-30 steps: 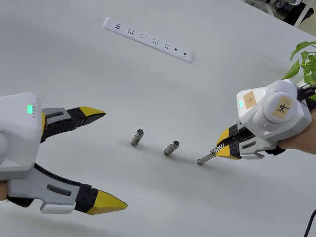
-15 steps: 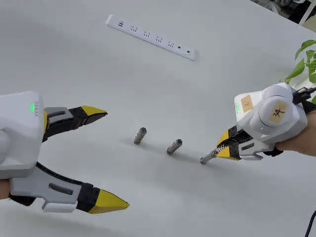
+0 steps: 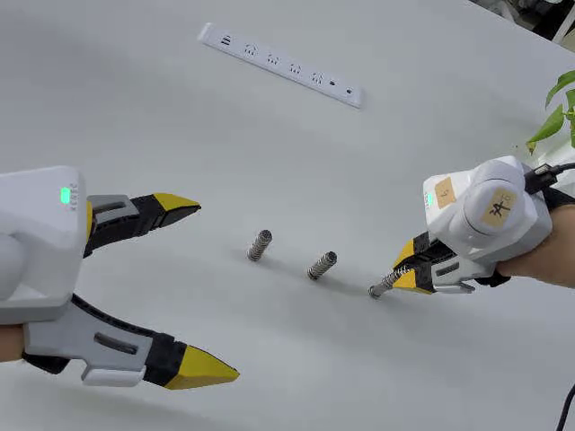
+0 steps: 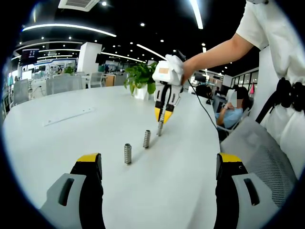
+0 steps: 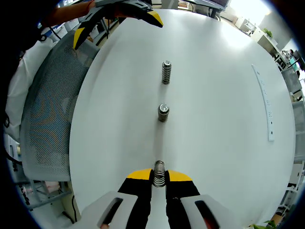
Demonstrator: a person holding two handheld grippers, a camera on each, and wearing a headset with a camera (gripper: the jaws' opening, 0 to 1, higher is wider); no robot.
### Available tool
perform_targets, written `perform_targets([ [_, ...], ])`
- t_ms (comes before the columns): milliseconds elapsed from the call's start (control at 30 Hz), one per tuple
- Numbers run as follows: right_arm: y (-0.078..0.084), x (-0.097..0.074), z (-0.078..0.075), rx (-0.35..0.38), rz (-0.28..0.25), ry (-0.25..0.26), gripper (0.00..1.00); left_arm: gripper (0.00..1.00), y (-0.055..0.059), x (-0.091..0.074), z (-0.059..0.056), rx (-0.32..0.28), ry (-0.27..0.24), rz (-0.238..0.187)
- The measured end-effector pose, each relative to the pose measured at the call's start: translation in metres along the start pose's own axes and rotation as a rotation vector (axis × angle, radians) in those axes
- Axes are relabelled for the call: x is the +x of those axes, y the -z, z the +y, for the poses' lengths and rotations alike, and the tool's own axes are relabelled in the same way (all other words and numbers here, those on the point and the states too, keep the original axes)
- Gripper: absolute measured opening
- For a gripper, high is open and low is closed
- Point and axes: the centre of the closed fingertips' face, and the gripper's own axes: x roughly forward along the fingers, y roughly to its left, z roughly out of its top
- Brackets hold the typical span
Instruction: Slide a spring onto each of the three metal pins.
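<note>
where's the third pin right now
Head view, right side: the third pin is clamped in the right gripper, just right of the nearest sprung pin.

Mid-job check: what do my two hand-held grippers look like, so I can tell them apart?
The left hand-held gripper and the right hand-held gripper both have white moulded bodies, black jaws with yellow tips and a green light. The right one also carries two tan stickers with handwritten marks and a black cable at its back. The person wears a white short sleeve.
</note>
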Motion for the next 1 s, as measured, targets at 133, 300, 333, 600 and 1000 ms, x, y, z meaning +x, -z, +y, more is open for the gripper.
perform_targets([
  [133,0.003,0.005,-0.001,-0.008,0.007,0.002,0.07,0.99,0.000,0.000,0.000,-0.002,0.000,0.001],
  [300,0.003,0.010,-0.001,-0.003,0.006,-0.002,0.07,0.99,0.000,0.000,0.001,-0.002,-0.001,0.000],
  [333,0.004,0.010,-0.001,-0.001,0.005,-0.003,0.07,0.99,0.000,0.000,0.000,-0.004,0.000,-0.001],
  [600,0.004,0.016,-0.002,-0.003,0.010,-0.007,0.07,0.99,0.001,0.000,0.001,-0.004,0.001,0.000],
  [1000,0.006,0.022,-0.001,-0.016,0.023,-0.007,0.07,0.99,0.002,-0.001,0.000,-0.003,0.004,0.006],
])
